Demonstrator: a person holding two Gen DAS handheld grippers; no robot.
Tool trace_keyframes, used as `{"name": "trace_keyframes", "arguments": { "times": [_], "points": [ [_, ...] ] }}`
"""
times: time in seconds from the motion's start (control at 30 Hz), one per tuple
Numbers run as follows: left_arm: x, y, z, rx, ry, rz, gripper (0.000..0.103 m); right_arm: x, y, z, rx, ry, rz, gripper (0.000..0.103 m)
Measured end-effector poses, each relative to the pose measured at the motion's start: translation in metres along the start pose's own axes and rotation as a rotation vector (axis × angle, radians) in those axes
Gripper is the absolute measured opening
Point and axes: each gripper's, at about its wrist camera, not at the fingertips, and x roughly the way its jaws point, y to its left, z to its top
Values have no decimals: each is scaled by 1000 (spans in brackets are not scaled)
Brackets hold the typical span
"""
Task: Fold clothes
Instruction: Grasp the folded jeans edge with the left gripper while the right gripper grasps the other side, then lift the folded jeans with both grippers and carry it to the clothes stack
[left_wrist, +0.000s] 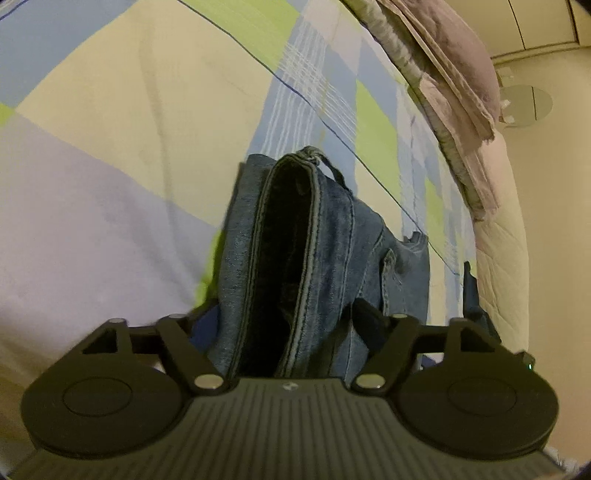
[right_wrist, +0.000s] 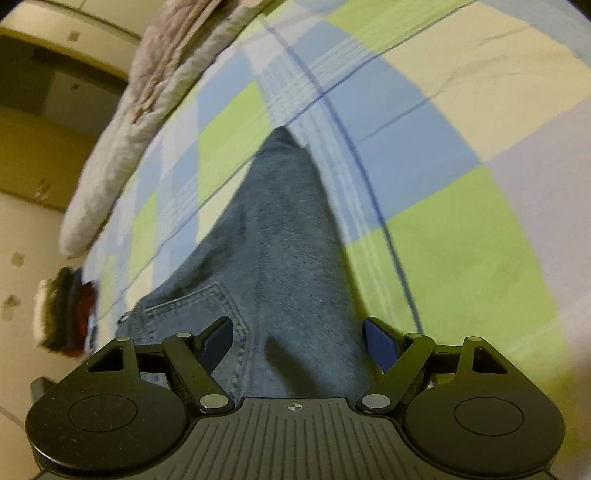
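Note:
A pair of blue jeans (left_wrist: 332, 240) lies on a checked bedsheet (left_wrist: 129, 110). In the left wrist view the open waistband gapes straight ahead, with a belt loop at its far end. My left gripper (left_wrist: 284, 325) has its jaws spread wide around the waistband cloth, which bunches between them. In the right wrist view the jeans (right_wrist: 280, 229) stretch away as a long leg, with a back pocket at the lower left. My right gripper (right_wrist: 299, 339) is open, its blue pads (right_wrist: 380, 345) standing apart on either side of the denim just below it.
A grey quilted blanket (left_wrist: 458, 74) lies along the bed's far edge, also in the right wrist view (right_wrist: 147, 88). A small stack of folded clothes (right_wrist: 66, 314) sits at the left bed edge. Pale floor (left_wrist: 546, 184) lies beyond the bed.

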Motion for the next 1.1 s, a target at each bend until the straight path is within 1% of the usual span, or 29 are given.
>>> {"name": "trace_keyframes", "arguments": {
  "times": [0.03, 0.1, 0.13, 0.17, 0.2, 0.23, 0.27, 0.33, 0.4, 0.43, 0.47, 0.5, 0.6, 0.63, 0.67, 0.7, 0.73, 0.77, 0.8, 0.87, 0.93, 1.03, 1.1],
  "points": [
    [-1, 3, -1, 2, -1, -7, 57, 2, -1, 3, -10, 12, 13, 80],
    [-4, 12, -3, -20, -9, -38, 55, 4, -5, 7, -33, 34, 38, 75],
    [-2, 15, -4, -30, -12, -46, 55, 5, -8, 8, -44, 45, 51, 66],
    [-1, 17, -5, -35, -15, -52, 59, 5, -12, 10, -50, 54, 62, 60],
    [2, 17, -5, -25, -14, -53, 61, 6, -16, 12, -54, 63, 75, 59],
    [4, 17, -4, -24, -10, -60, 63, 7, -21, 14, -46, 71, 96, 58],
    [5, 16, -2, -33, -6, -68, 67, 8, -26, 16, -40, 79, 116, 58],
    [7, 10, 3, -43, 1, -69, 68, 13, -28, 21, -29, 84, 144, 58],
    [6, 2, 3, -26, 9, -83, 59, 19, -21, 25, -37, 93, 159, 58],
    [4, 2, 2, -15, 3, -91, 57, 21, -15, 25, -52, 101, 165, 59],
    [1, 3, 1, -8, -2, -96, 52, 21, -8, 24, -78, 105, 160, 59],
    [0, 8, 0, -17, -5, -94, 50, 19, -6, 22, -99, 108, 159, 58],
    [6, 18, -3, -52, -9, -81, 55, 20, -13, 18, -77, 119, 154, 54],
    [9, 16, -2, -49, -7, -79, 55, 22, -16, 16, -71, 121, 147, 54],
    [10, 11, -1, -41, -4, -69, 54, 24, -17, 15, -64, 122, 140, 54],
    [9, 6, 0, -24, -6, -65, 47, 25, -13, 15, -50, 119, 129, 53],
    [8, 0, 0, -7, -7, -62, 41, 25, -9, 15, -43, 114, 113, 42],
    [6, -5, 0, 6, -9, -60, 32, 23, -1, 13, -65, 105, 78, 21],
    [0, -9, -1, 6, -14, -63, 30, 20, 7, 11, -82, 96, 51, 20],
    [-11, -18, -1, 11, -24, -67, 27, 8, 20, 8, -69, 76, 65, 15],
    [-29, -33, -3, 34, -41, -48, 27, -6, 40, 3, -79, 65, 64, 15],
    [-68, -46, -5, 15, -70, -41, 27, -27, 71, -7, -70, 70, 42, 15],
    [-99, -50, -5, 7, -83, -32, 27, -39, 91, -12, -47, 75, 58, 15]
  ]
}}
